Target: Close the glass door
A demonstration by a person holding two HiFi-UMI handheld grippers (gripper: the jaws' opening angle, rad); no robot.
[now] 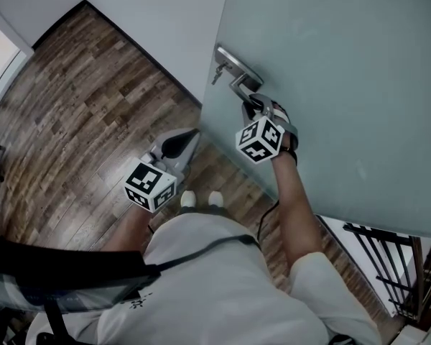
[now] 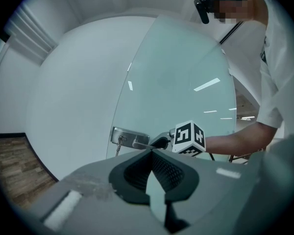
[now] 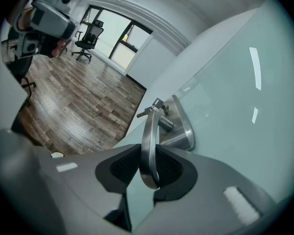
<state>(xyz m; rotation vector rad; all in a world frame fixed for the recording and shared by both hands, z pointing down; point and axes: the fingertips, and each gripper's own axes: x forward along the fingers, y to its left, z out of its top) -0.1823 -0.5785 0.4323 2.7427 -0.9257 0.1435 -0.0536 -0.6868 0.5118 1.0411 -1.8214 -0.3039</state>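
The frosted glass door (image 1: 330,63) stands ajar, its edge toward me. It carries a steel lock plate (image 1: 233,63) with a lever handle (image 1: 242,86) and a key (image 1: 216,72) in the lock. My right gripper (image 1: 253,105) is shut on the handle; in the right gripper view the lever handle (image 3: 148,126) runs between both pads of the right gripper (image 3: 148,148). My left gripper (image 1: 194,134) hovers by the door's lower edge, shut and empty. In the left gripper view the left gripper (image 2: 151,150) points toward the lock plate (image 2: 130,137).
A wood plank floor (image 1: 72,106) lies left of the door, bounded by a white wall (image 1: 158,13). An office chair (image 3: 88,35) stands by a far window. A black railing (image 1: 388,257) shows behind the glass at lower right. My shoes (image 1: 201,198) are near the door edge.
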